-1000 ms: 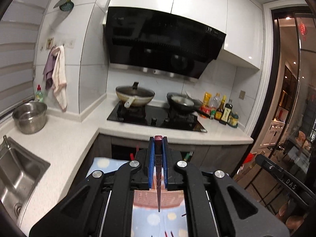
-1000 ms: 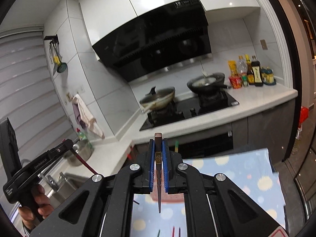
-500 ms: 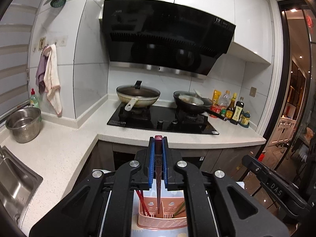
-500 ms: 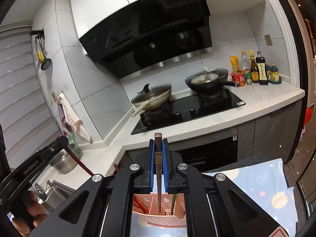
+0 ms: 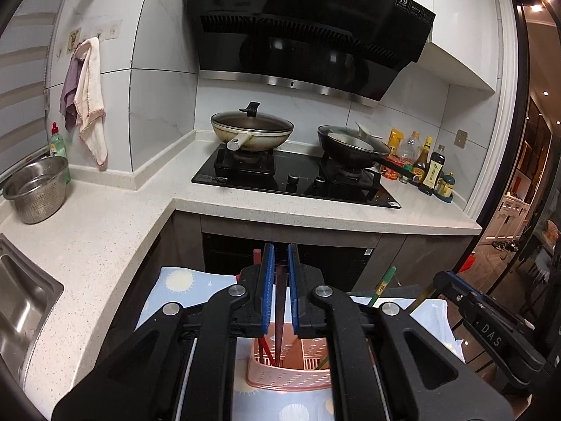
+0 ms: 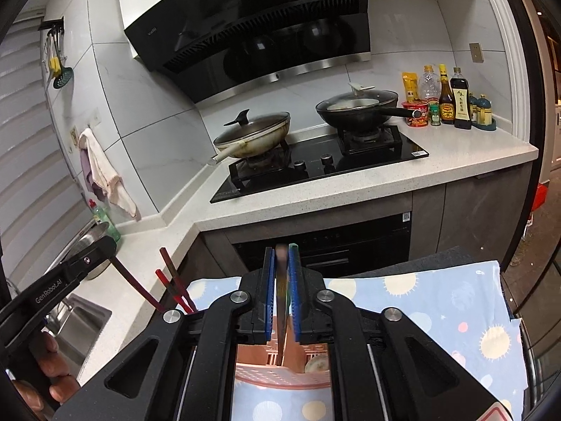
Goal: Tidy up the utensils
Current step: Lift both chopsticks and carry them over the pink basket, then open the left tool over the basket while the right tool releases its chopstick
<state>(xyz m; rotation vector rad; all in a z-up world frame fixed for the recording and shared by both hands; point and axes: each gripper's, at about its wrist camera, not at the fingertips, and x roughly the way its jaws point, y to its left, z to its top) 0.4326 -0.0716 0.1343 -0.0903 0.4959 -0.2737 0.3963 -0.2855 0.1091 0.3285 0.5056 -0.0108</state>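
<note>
Now: both claws over the pink basket [image 5: 287,380], a chopstick between each pair of pads.
Left claw [image 5: 279,266] and right claw [image 6: 280,266] have just been opening slightly; dark chopstick [image 5: 279,312] and brown chopstick [image 6: 281,315] hang tip-down into the basket on the blue spotted cloth [image 6: 438,301]; pad contact unclear.

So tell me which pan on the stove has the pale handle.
The lidded cream-sided pan on the stove's left burner: its pale handle points toward the camera. The black pan on the right burner has a dark handle.
</note>
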